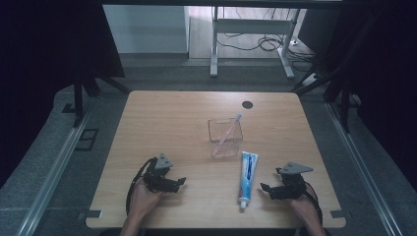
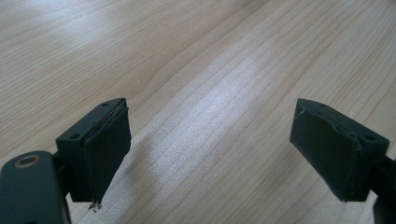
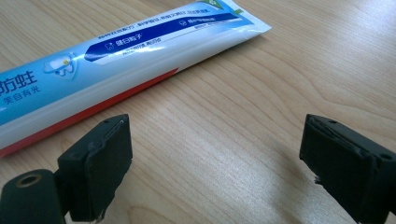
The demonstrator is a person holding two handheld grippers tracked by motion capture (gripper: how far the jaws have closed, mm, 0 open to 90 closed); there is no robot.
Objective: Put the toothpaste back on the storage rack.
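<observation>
Left gripper [image 1: 181,181] rested low, jaws wide, nothing held | right gripper [image 1: 264,187] jaws wide, aimed at toothpaste tube [image 1: 248,175], likely readied for pickup.

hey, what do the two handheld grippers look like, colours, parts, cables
Both the left gripper and right gripper are black, each topped by a grey three-cornered plate and trailing a black cable. Their fingers are blocky, faced with flat dark pads. The forearms look bare.
</observation>
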